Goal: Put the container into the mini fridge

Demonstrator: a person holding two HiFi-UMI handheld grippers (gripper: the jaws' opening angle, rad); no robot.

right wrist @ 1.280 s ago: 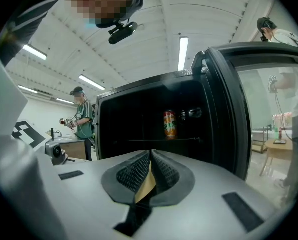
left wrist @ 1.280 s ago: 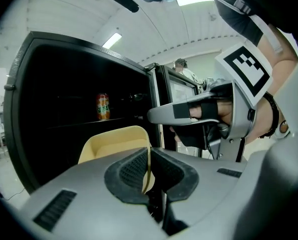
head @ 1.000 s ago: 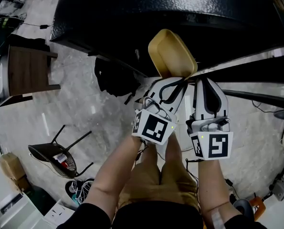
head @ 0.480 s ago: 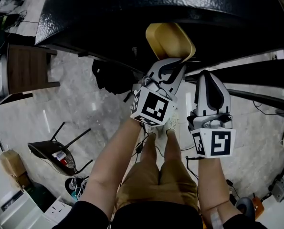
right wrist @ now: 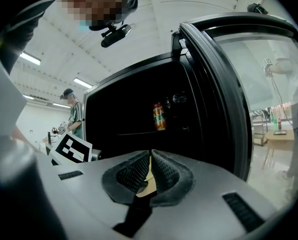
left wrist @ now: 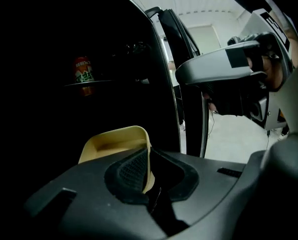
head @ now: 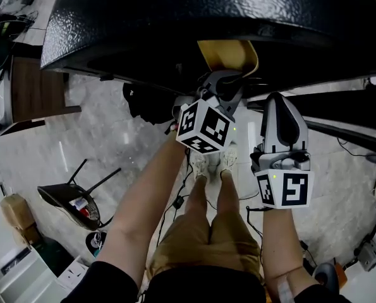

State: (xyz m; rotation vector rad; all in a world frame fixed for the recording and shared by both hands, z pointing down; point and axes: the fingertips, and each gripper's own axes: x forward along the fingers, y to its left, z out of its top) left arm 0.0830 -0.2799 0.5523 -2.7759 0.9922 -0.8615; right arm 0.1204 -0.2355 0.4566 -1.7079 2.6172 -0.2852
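The yellow container [head: 229, 54] is an open tub, partly hidden under the black mini fridge's top [head: 206, 11]. My left gripper [head: 227, 76] is shut on its rim; in the left gripper view the rim wall [left wrist: 113, 141] stands pinched between the pads of my left gripper [left wrist: 149, 176], before the dark fridge opening. My right gripper [head: 282, 101] hangs to the right, apart from the container. In its own view my right gripper [right wrist: 150, 171] has its jaws together, with only a tan sliver in the gap. A drink can [right wrist: 160, 116] stands on a fridge shelf.
The fridge door [right wrist: 224, 84] stands open at the right. The drink can [left wrist: 82, 74] sits deep on the upper shelf. On the floor are a dark bag [head: 146, 100], a tipped chair [head: 74, 201] and a wooden table [head: 36, 90]. Another person [right wrist: 73, 114] stands far left.
My left gripper has carried the container forward, so it is now half under the fridge top's edge. The right gripper stayed back and now stands apart from the container.
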